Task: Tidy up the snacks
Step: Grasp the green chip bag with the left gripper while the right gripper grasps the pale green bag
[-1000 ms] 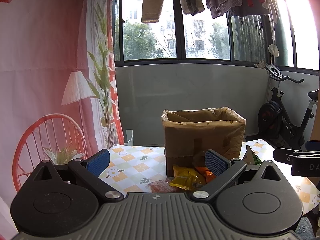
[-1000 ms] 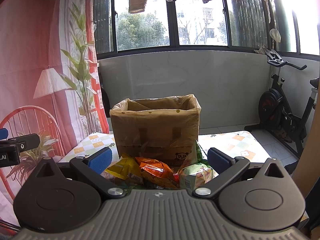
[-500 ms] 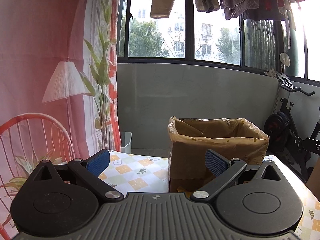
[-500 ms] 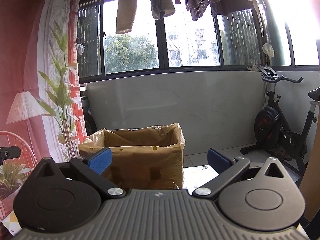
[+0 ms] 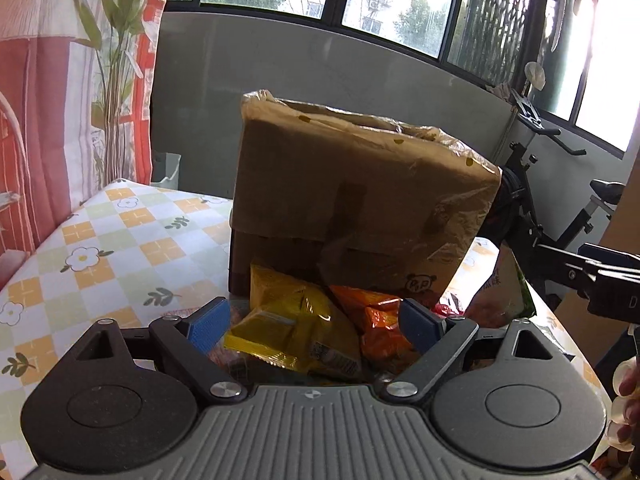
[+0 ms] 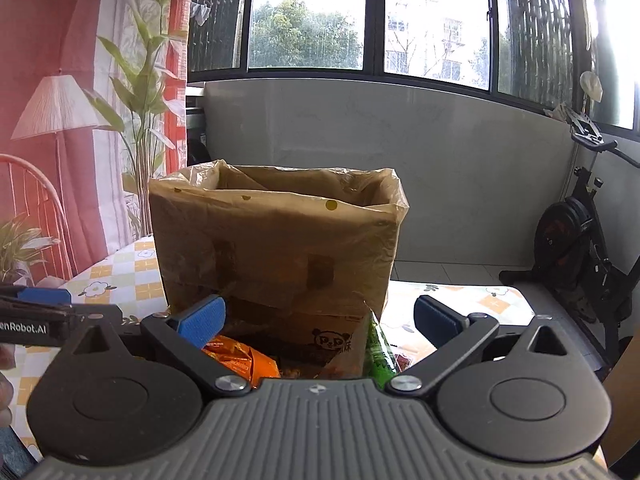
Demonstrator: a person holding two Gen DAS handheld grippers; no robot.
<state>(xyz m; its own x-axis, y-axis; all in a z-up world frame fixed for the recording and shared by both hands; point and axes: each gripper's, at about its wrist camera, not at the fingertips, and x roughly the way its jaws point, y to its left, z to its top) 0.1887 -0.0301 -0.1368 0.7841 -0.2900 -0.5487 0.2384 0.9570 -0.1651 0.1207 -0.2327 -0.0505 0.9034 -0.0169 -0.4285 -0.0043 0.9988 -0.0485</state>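
Cardboard box point(image 5: 360, 196), square-sided, lined with a thin crinkled translucent bag folded over its rim, stands upright on the worktop point(image 5: 112, 248), which carries a glossy checked floral cloth. The snacks lie in a loose heap against the box's near face: a yellow foil packet point(image 5: 292, 324), creased and shiny, an orange packet point(image 5: 376, 320) touching it on the right, and a green-edged pouch point(image 5: 504, 296) leaning upright by the box's right corner.

Left gripper point(image 5: 314, 322) is angled down toward the heap, blue ribbed pads either side of the yellow packet; its jaws have just been closing but do not press on it. Right gripper point(image 6: 320, 316) is spread wide, empty, its jaws framing the box's lower front above the orange packet and pouch.
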